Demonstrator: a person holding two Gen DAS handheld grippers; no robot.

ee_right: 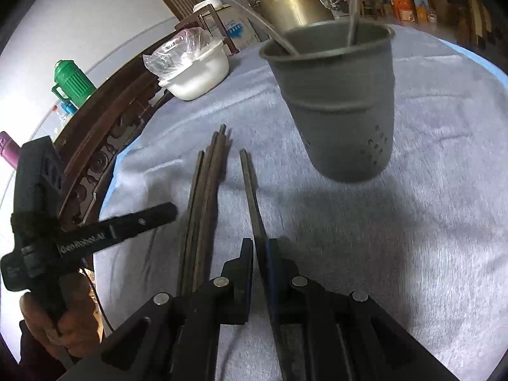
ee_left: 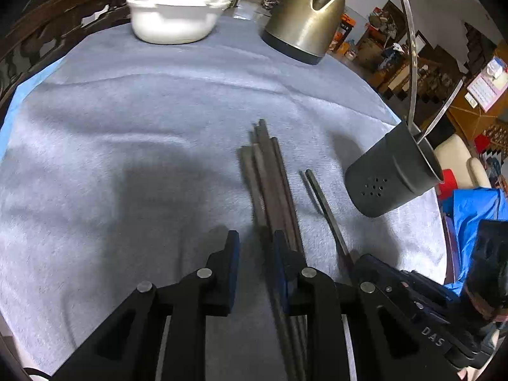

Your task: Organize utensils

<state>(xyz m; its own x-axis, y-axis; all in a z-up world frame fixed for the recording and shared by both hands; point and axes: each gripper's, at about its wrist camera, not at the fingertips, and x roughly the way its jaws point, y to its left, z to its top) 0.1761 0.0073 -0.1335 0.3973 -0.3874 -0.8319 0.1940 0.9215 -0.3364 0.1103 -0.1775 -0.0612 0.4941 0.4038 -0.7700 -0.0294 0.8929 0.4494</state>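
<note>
1. Left wrist view: the left hand-held gripper (ee_left: 254,244) hangs low over a bundle of dark chopsticks (ee_left: 270,171) lying on the grey cloth of the table (ee_left: 127,127). Its jaws stand a little apart; the bundle runs by the right pad, and whether it is pinched I cannot tell. A grey holder (ee_left: 393,177) stands near, to the right, with two metal handles in it.

2. Right wrist view: the right hand-held gripper (ee_right: 260,250) is clenched on a separate pair of chopsticks (ee_right: 249,184), just beside the bundle. The holder sits ahead, to the right.

3. Step in hand, as I judge it: gathering chopsticks for the holder. Next, the right pair needs lifting, tipping upright and lowering into the holder's mouth, clear of the handles.
</note>
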